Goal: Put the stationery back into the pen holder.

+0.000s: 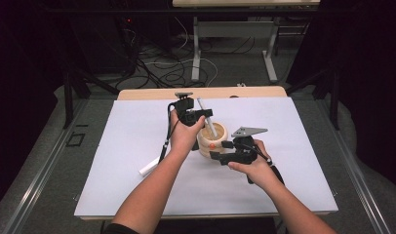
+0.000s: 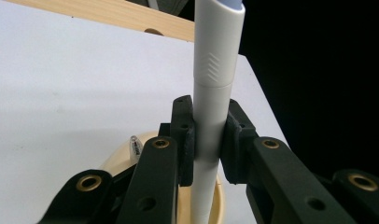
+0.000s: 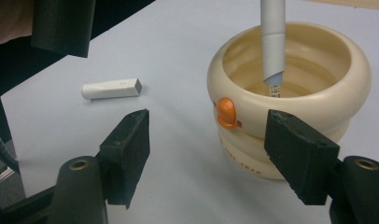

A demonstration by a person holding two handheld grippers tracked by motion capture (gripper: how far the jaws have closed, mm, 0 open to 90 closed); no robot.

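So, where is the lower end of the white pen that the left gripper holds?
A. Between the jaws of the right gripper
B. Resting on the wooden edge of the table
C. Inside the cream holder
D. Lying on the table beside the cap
C: in the right gripper view the white pen points down with its tip below the rim of the cream holder, while the left gripper clamps its barrel.

A white sheet (image 1: pixel 137 146) covers the wooden tabletop (image 1: pixel 152 93), whose bare edge shows along the far side. A small white cap (image 1: pixel 148 168) lies flat on the sheet, well apart from other items. Beyond the table, dark cables (image 1: pixel 162 68) lie tangled on the grey floor beside a grey desk frame (image 1: pixel 271 58).
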